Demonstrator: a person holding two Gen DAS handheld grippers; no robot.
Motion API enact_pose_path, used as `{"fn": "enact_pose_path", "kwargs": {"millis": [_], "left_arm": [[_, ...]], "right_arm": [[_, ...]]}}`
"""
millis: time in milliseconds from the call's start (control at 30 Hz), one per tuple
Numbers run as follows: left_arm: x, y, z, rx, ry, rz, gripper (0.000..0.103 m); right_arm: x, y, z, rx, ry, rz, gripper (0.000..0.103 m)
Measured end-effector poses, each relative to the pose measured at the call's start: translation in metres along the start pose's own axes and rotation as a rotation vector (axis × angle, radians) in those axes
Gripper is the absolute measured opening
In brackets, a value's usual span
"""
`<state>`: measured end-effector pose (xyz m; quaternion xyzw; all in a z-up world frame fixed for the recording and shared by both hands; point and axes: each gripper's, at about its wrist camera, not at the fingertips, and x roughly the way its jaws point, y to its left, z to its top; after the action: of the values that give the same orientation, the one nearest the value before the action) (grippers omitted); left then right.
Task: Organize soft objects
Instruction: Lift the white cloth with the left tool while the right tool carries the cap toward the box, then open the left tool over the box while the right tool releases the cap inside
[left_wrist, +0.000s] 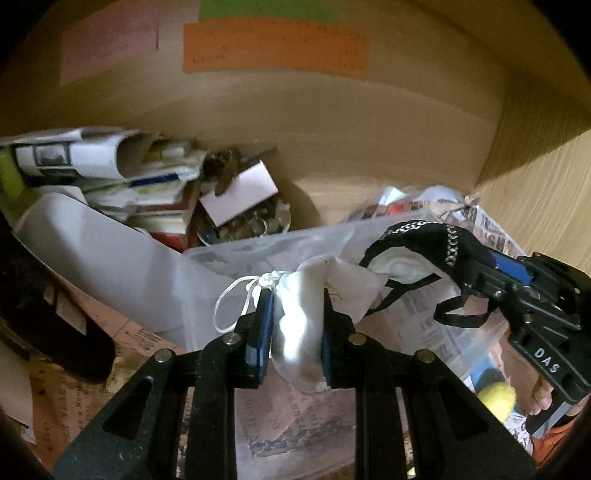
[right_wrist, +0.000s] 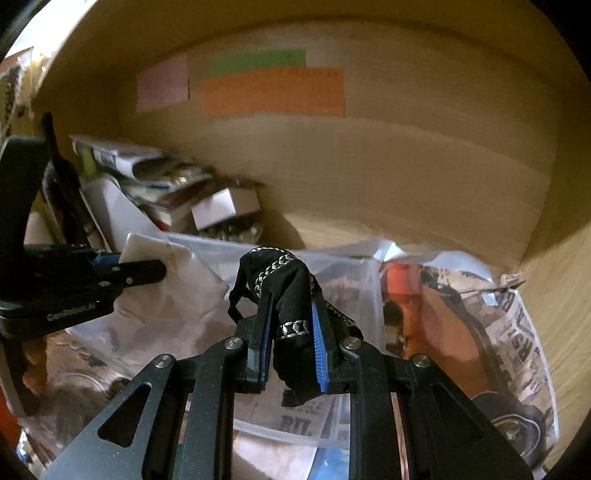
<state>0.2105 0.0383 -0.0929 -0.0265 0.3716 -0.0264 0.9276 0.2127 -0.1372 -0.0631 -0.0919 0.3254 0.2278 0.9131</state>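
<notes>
Soft things are in both grippers right now. The left gripper (left_wrist: 291, 314) squeezes a white cloth pouch (left_wrist: 299, 332) with a string tie. The right gripper (right_wrist: 291, 317) pinches a black cloth piece with silver trim (right_wrist: 284, 280). Both hang over the clear plastic bin (left_wrist: 236, 254), close beside each other. I think the job is partway: 2 soft things are picked up, but neither is put down yet. A yellow ball (left_wrist: 496, 400) waits inside the bin.
</notes>
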Motion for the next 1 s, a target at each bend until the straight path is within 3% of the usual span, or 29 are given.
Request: {"fn": "enact_pose_path", "kwargs": {"millis": [200, 533, 600, 667, 733, 933, 1000], "left_arm": [[0.007, -0.005, -0.003, 0.019, 0.043, 0.002, 0.025], [-0.011, -0.008, -0.004, 0.024, 0.014, -0.010, 0.057], [-0.020, -0.008, -0.003, 0.024, -0.010, -0.008, 0.061], [-0.032, -0.009, -0.002, 0.026, -0.035, -0.011, 0.063], [-0.045, -0.011, -0.003, 0.025, -0.060, -0.014, 0.068], [-0.087, -0.013, -0.011, 0.030, -0.159, -0.011, 0.082], [-0.100, -0.013, -0.016, 0.029, -0.187, -0.008, 0.088]], "right_arm": [[0.013, 0.004, -0.005, -0.031, 0.072, 0.013, 0.020], [-0.002, 0.008, -0.002, -0.041, 0.055, 0.025, 0.032], [-0.012, 0.009, 0.000, -0.039, 0.032, 0.032, 0.039], [-0.023, 0.012, 0.001, -0.038, -0.001, 0.032, 0.058], [-0.034, 0.015, 0.003, -0.045, -0.035, 0.027, 0.066], [-0.071, 0.020, -0.002, -0.049, -0.114, 0.042, 0.083], [-0.079, 0.023, -0.005, -0.051, -0.123, 0.049, 0.083]]}}
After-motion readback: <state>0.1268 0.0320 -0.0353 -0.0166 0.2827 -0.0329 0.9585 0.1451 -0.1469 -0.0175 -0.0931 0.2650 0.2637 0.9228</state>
